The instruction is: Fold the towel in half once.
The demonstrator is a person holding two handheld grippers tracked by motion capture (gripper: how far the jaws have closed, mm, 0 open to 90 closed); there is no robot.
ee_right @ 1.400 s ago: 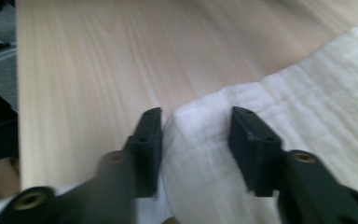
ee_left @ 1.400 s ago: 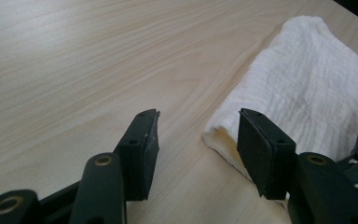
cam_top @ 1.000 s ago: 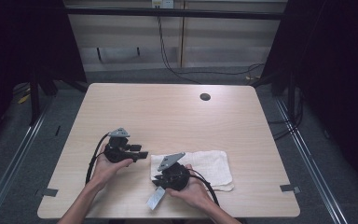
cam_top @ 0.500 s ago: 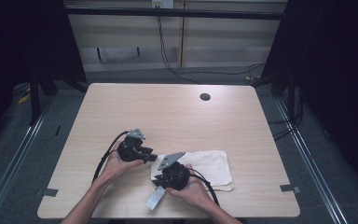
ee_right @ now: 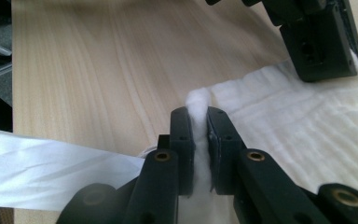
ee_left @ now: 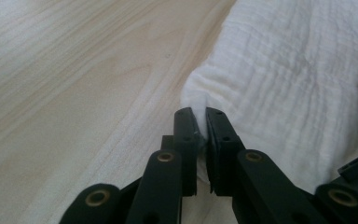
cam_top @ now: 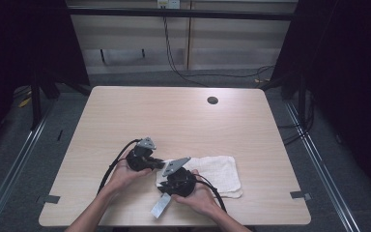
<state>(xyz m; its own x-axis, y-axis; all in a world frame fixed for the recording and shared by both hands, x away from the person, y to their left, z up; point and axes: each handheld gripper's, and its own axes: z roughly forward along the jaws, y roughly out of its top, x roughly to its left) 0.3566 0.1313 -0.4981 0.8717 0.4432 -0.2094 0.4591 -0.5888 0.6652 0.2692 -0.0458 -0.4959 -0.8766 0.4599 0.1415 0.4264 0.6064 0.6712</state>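
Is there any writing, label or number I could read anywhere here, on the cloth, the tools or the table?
None can be read.
The white cloth, the table and both grippers, left and right, bear no lettering.
The white tag by the right gripper looks blank.

Soft light from above makes my bench bright; the room around is dark, close-ups look blurry.

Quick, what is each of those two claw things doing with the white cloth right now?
Left gripper: has just been closing, now shut on the white cloth's corner.
Right gripper: shut on the cloth's edge.
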